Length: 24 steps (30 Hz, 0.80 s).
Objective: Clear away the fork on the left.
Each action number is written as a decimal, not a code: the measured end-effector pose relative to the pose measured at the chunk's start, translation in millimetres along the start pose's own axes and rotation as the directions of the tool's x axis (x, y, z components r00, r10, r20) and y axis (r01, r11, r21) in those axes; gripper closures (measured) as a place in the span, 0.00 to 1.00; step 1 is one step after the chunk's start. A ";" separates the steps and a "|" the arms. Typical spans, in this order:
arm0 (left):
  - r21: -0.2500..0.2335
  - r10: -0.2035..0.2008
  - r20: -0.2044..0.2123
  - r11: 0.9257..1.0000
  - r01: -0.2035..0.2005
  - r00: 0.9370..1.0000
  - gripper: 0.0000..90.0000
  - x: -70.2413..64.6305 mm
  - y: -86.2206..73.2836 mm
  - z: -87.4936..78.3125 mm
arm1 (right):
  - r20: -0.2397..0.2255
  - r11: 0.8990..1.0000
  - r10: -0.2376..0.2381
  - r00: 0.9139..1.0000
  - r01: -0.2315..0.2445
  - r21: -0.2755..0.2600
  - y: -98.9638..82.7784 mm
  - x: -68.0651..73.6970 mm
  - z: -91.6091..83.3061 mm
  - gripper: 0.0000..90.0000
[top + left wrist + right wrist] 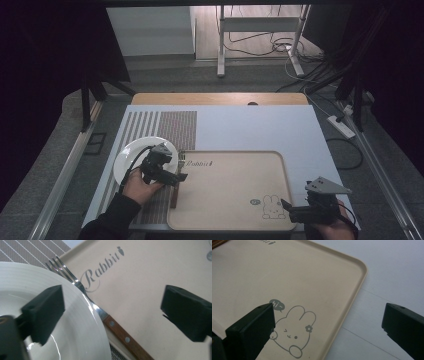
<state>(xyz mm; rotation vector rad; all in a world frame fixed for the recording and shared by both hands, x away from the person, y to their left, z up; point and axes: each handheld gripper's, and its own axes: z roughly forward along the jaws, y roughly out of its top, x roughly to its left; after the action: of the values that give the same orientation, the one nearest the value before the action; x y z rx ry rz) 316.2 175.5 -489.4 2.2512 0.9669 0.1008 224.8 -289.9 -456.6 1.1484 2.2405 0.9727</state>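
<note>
Beige tray (235, 200) lies on the near half of the table (280, 130). Printed script "Rabbit" with a small carrot mark reads clearly at its far-left corner in the left gripper view (103, 268); in the high view the same word is small and barely legible. Near-right corner of the tray carries a line-drawn winking rabbit (293, 336) with a flower on its ear and a grey speech bubble reading "hi~" (277, 305).

Fork (100, 312) with wooden riveted handle lies along the tray's left edge, just beside the white plate (82, 340), which sits to its left on a striped placemat (175, 127). The plate rim hides part of the fork's neck; the handle end is cut off by the lower frame edge. In the high view the fork is mostly hidden under the left gripper (176, 176).

Left gripper: jaws spread wide, nothing pinched; one jaw is over the plate, the other over the tray, with the fork lying below the gap.

Right gripper (285, 205): jaws spread, holding nothing, at the tray's near-right corner.
</note>
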 end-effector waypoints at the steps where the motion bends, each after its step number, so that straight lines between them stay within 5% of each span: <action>1: -0.001 -0.002 0.000 1.000 0.002 1.000 0.00 1.0 -0.9 -0.4 | 0.000 1.000 0.000 1.000 0.000 0.001 0.0 0.0 0.1 0.00; 24: -0.104 -0.050 -0.029 0.993 0.046 0.998 0.00 11.3 -29.9 -28.3 | -0.007 1.000 -0.005 1.000 0.005 0.002 0.0 0.5 0.4 0.00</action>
<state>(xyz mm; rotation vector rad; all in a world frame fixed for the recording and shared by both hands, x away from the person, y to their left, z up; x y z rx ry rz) 296.9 213.6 -488.1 2.1365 1.0090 0.1623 224.8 -289.3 -456.8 1.1419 2.2491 0.9735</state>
